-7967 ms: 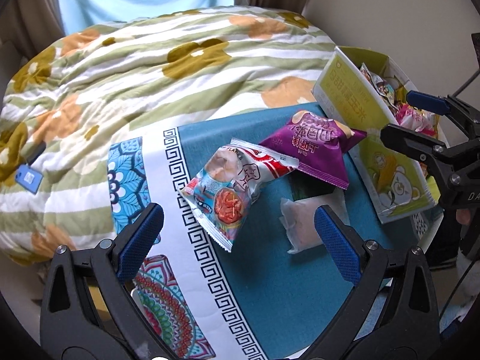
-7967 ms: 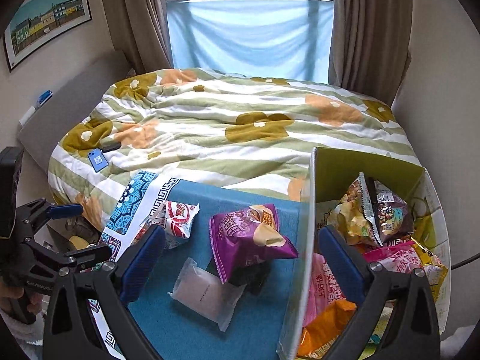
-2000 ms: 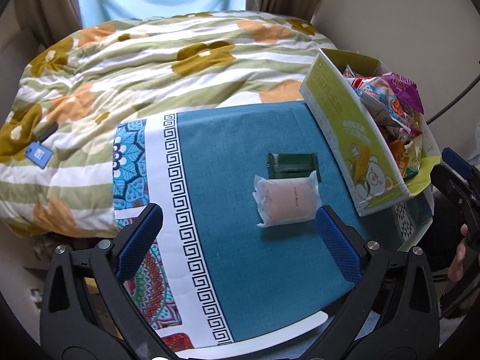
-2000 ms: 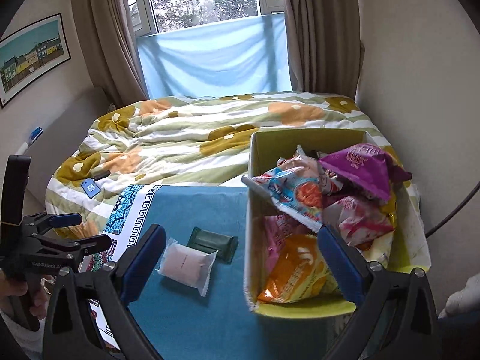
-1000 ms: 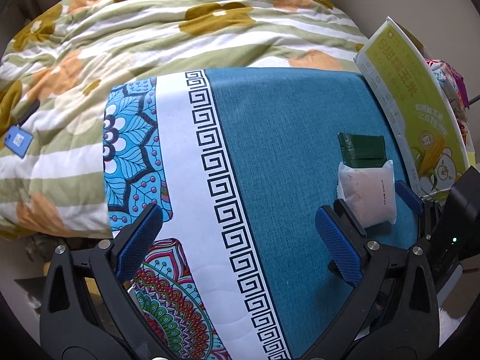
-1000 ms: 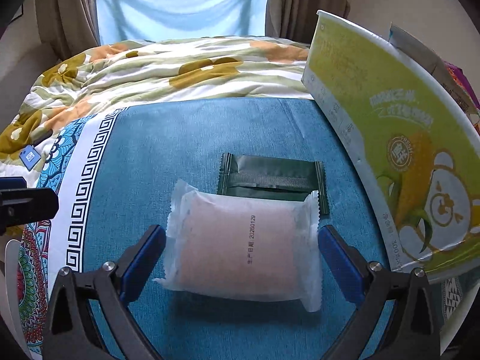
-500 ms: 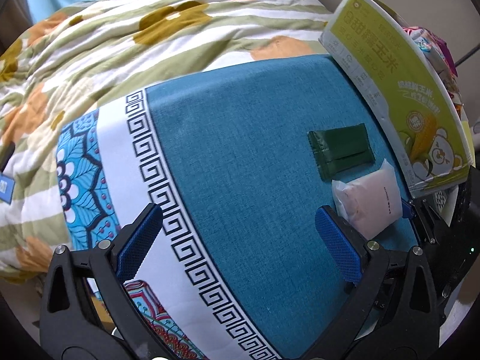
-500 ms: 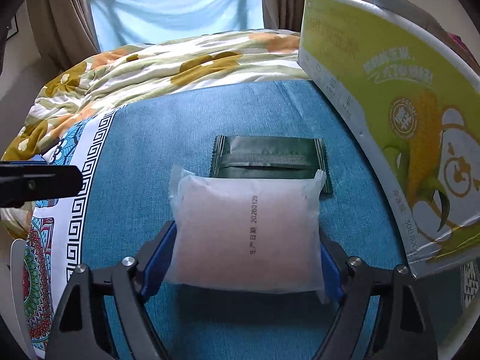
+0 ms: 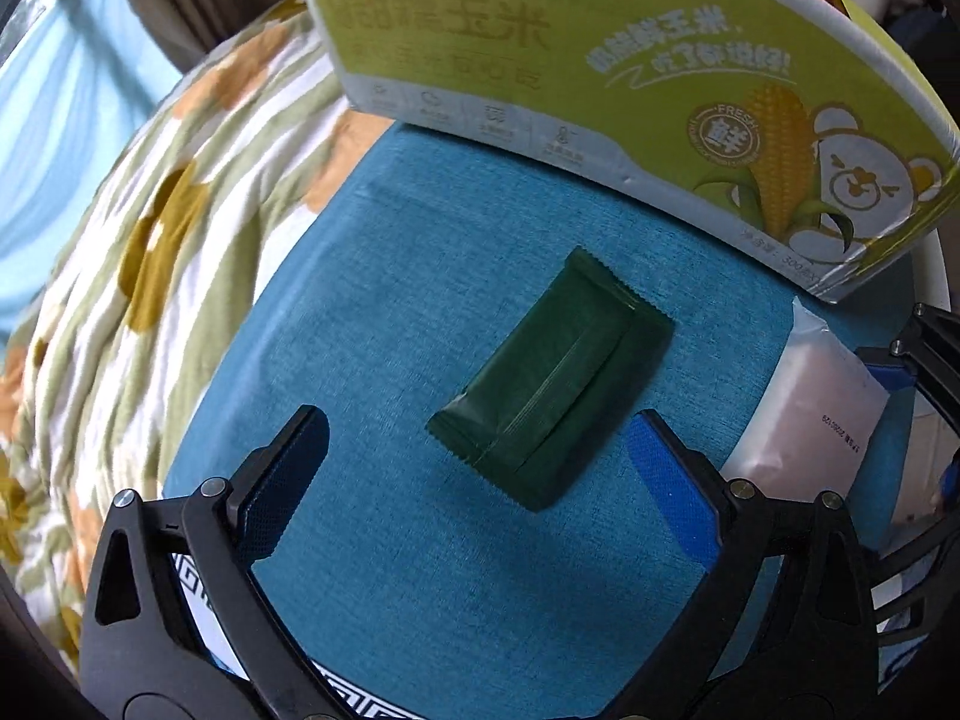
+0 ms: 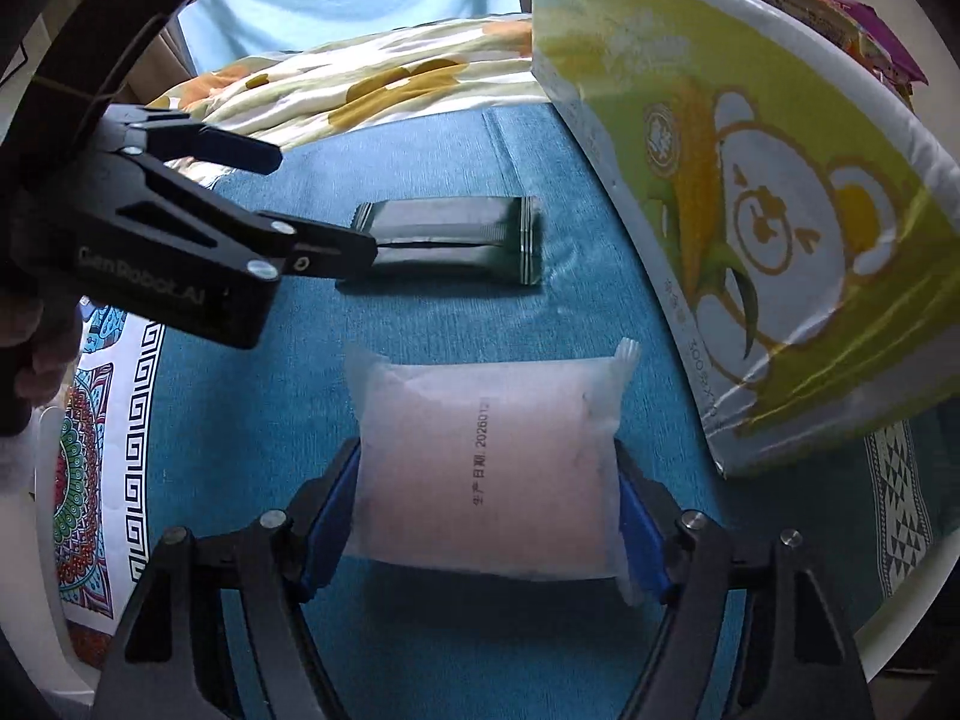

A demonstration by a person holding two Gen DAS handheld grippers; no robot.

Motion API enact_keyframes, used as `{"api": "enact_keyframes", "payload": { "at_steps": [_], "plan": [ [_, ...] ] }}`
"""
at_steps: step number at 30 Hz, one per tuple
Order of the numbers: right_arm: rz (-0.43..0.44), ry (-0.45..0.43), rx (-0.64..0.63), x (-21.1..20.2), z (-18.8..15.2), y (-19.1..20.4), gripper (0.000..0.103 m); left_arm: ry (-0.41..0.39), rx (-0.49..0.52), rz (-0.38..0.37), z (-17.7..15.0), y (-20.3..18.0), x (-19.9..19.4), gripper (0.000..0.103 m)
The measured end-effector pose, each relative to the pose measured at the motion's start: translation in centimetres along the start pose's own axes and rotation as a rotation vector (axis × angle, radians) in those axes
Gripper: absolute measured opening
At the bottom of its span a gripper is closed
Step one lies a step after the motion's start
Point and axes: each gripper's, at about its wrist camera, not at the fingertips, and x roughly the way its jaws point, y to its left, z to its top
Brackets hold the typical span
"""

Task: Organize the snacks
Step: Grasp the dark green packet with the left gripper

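Snacks, two left on the teal cloth [image 9: 420, 570]: pale packet [image 10: 486, 468] clamped by the closing right gripper [image 10: 486, 531]; dark green packet [image 9: 549, 384] framed between the spread, narrowing left gripper [image 9: 474, 474]. Recommended: green packet squeezed across its narrow width, both lifted into the box [image 9: 600, 48].

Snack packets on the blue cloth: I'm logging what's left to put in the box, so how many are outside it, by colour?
Dark green packet: 1, lying flat between the open left gripper's fingers, not touched.
Pale pink packet: 1, with the right gripper closing on it.
Total: 2 outside the yellow-green box.
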Motion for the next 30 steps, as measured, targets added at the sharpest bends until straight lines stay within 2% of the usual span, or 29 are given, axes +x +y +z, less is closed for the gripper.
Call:
{"api": "enact_keyframes", "payload": {
  "at_steps": [2,5,10,13,16,21,30],
  "plan": [
    [0.009,0.001,0.009,-0.2,-0.4,-0.3,0.072,0.021,0.056,0.006,0.6,-0.8,0.6,0.087],
    [0.034,0.005,0.013,-0.4,-0.9,-0.8,0.072,0.046,0.107,0.006,1.0,-1.5,1.5,0.079],
    [0.047,0.007,-0.002,-0.6,-1.3,-0.9,0.072,0.049,0.098,-0.044,1.4,-1.3,1.9,0.074],
    [0.05,0.005,-0.009,-0.6,-1.5,-0.9,0.072,0.056,0.065,-0.106,1.3,-0.8,1.9,0.058],
    [0.055,0.006,-0.008,-0.5,-1.2,-0.8,0.072,0.053,0.084,-0.105,0.8,-1.1,1.6,0.052],
    [0.055,0.008,-0.011,-1.0,-1.6,-0.9,0.072,0.067,0.064,-0.1,-1.2,-1.1,0.8,0.049],
    [0.061,0.007,-0.007,-0.6,-1.0,-0.9,0.071,0.088,-0.092,-0.077,-6.6,-1.2,-1.2,0.048]
  ]
}}
